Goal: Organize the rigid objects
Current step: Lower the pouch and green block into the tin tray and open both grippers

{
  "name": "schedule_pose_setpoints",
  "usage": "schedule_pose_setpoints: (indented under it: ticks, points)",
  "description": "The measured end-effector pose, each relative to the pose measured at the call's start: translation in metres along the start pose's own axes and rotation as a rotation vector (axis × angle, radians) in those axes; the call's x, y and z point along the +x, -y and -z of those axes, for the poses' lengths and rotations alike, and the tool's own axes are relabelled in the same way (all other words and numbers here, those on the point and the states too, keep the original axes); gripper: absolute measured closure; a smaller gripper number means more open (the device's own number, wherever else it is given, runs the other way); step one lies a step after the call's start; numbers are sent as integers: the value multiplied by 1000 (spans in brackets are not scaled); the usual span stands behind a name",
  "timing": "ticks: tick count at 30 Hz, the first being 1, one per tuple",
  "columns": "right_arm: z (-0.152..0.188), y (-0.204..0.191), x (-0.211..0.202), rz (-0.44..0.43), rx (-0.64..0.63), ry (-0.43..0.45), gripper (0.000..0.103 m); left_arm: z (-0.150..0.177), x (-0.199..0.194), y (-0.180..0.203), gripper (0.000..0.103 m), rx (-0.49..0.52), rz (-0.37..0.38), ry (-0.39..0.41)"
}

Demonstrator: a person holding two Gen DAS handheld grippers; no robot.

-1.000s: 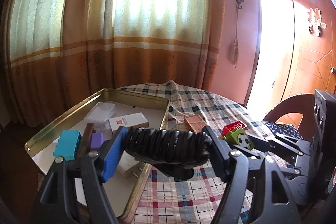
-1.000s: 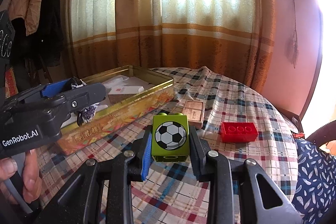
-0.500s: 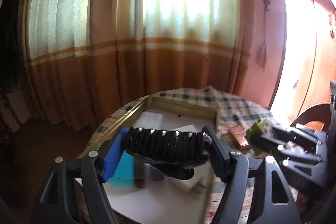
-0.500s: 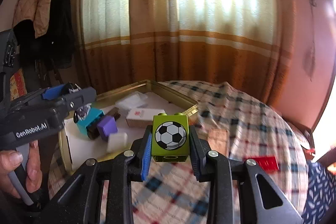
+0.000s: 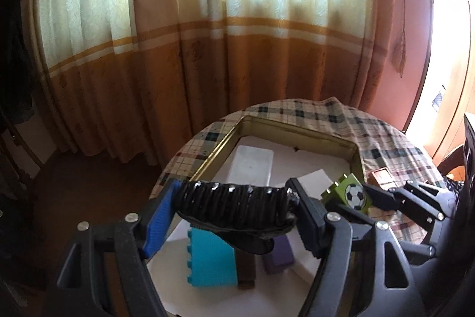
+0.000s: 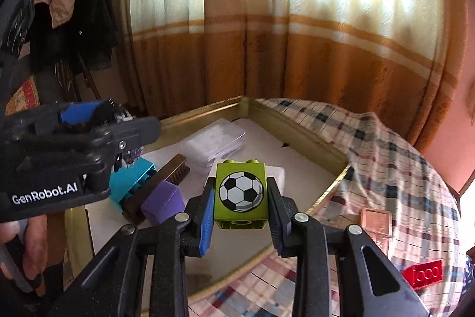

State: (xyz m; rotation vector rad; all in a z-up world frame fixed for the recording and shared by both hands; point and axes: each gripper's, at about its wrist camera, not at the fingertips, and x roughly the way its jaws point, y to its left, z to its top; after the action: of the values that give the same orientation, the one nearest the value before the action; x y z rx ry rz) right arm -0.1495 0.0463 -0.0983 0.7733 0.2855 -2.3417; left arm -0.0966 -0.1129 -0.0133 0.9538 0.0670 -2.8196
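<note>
We carry the green block (image 6: pixel 240 195), right gripper (image 6: pixel 241 211) clenched on it, left gripper (image 5: pixel 233 205) grasping a black brush (image 5: pixel 234 205); next, lower both into the tin (image 6: pixel 311 138) mid-frame.

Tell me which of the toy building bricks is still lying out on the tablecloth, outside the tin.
The red brick. The teal brick already lies inside the gold tin, and the green soccer-ball brick is held in the right gripper over the tin.

We see a lime-green block (image 6: pixel 241 195) printed with a black-and-white football, a gold tin (image 6: pixel 297 124), a teal brick (image 5: pixel 212 260) and a plaid tablecloth (image 6: pixel 400 168).
</note>
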Motion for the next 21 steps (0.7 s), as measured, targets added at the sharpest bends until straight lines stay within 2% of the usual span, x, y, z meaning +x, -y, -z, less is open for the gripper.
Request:
schedule_pose_setpoints:
  ticks: [3, 5, 6, 7, 9, 13, 17, 21]
  points:
    - [0, 0, 4, 2, 9, -4, 65, -2, 1, -6, 28, -14, -33, 3]
    - [-1, 0, 4, 2, 24, 6, 49, -3, 2, -12, 20, -42, -39, 4]
    - [-1, 1, 2, -2, 33, 12, 47, -3, 1, -14, 15, -57, -47, 7]
    - [-1, 1, -1, -3, 37, 16, 45, -2, 0, -16, 9, -68, -56, 11]
    - [1, 4, -7, -2, 44, 21, 44, 1, -5, -17, 5, -85, -62, 22]
    - [12, 19, -26, 5, 70, 30, 40, 7, -14, -10, 2, -111, -37, 33]
    - [30, 50, -51, 44, 110, 33, 36, 13, -21, 18, 0, -101, 29, 38]
    - [50, 93, -74, 146, 150, 18, 31, 17, -22, 65, 0, -27, 85, 27]
